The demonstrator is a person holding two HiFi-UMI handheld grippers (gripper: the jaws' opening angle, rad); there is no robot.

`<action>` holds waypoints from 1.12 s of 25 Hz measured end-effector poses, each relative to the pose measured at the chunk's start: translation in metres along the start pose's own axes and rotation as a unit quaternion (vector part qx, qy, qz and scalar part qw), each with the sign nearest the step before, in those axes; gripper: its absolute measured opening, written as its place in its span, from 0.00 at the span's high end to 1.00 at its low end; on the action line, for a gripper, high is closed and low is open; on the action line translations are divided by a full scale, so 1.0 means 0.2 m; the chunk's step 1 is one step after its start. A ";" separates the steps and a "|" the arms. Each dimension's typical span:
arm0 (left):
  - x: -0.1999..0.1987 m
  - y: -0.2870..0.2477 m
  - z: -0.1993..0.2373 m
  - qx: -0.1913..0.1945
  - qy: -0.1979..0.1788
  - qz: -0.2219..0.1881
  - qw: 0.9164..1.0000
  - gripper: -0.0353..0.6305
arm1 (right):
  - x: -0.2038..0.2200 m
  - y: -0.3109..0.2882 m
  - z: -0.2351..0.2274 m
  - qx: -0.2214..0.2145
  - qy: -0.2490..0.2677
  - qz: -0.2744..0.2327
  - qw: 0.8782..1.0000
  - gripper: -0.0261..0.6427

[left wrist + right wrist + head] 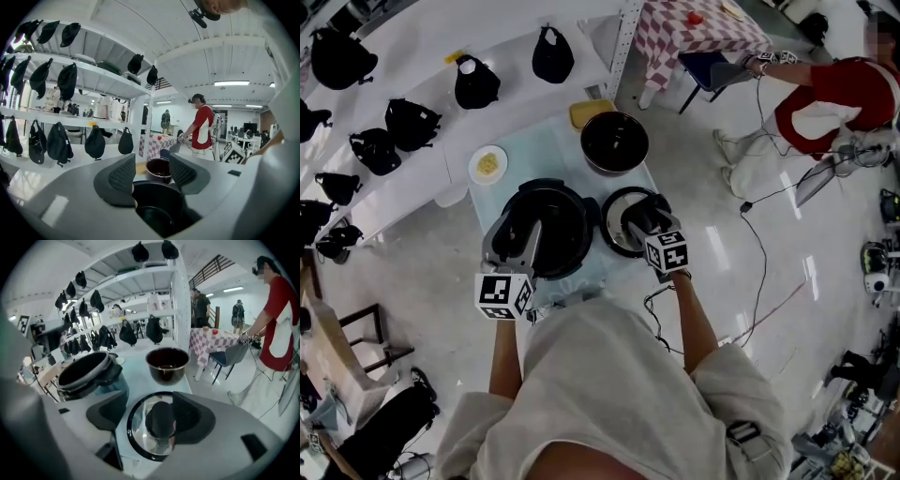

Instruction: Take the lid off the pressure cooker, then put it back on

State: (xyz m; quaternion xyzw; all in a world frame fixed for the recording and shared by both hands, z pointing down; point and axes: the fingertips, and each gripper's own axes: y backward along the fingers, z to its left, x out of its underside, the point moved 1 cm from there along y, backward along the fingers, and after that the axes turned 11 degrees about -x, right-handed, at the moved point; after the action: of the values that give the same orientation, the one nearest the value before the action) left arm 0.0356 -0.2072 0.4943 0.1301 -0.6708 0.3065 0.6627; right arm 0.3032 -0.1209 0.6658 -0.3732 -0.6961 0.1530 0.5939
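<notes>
A black pressure cooker (pixel 546 225), its black-rimmed silvery lid (pixel 614 230) and a black pot (pixel 614 142) on a pale blue-green table (pixel 548 141), beside a white plate (pixel 474 167) of yellow food. The grey left gripper (pixel 152 176) and right gripper (pixel 150 416) have black pads and black-and-white marker cubes. Behind: a red-and-white checked tablecloth (pixel 698 33) and black bags (pixel 476 82) on white shelves (pixel 412 28).

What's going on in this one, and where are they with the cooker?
A person works with a gripper in each hand. The pressure cooker stands open on the table, its lid lying beside it. The right gripper is over the lid, open jaws either side of the knob, not clamped. The left gripper, open and empty, sits at the cooker's rim.
</notes>
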 end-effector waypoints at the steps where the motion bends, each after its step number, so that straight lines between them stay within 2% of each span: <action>1: 0.00 0.01 0.01 -0.002 0.001 0.000 1.000 0.61 | 0.05 -0.05 -0.03 -0.004 -0.006 0.024 1.000 0.53; 7: 0.01 0.06 0.07 -0.019 0.006 0.002 1.000 0.61 | 0.17 -0.24 -0.14 -0.006 -0.030 0.115 0.993 0.53; 12: 0.01 0.09 0.12 -0.034 0.010 0.004 0.999 0.62 | 0.26 -0.35 -0.21 0.004 -0.021 0.194 0.981 0.53; 17: 0.02 0.11 0.18 -0.053 0.012 0.007 0.998 0.62 | 0.34 -0.43 -0.27 0.007 -0.033 0.253 0.967 0.53; 23: 0.03 0.12 0.21 -0.065 0.012 0.011 0.998 0.62 | 0.42 -0.50 -0.28 0.013 -0.043 0.303 0.952 0.55; 28: 0.02 0.12 0.23 -0.066 0.007 0.011 0.998 0.62 | 0.43 -0.51 -0.29 0.019 -0.036 0.302 0.953 0.54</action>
State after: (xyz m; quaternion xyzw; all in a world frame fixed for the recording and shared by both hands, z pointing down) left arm -0.0152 -0.2146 0.4958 0.0768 -0.6863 0.2698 0.6711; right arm 0.3219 -0.1432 0.8077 -0.5486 -0.5687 0.3517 0.5020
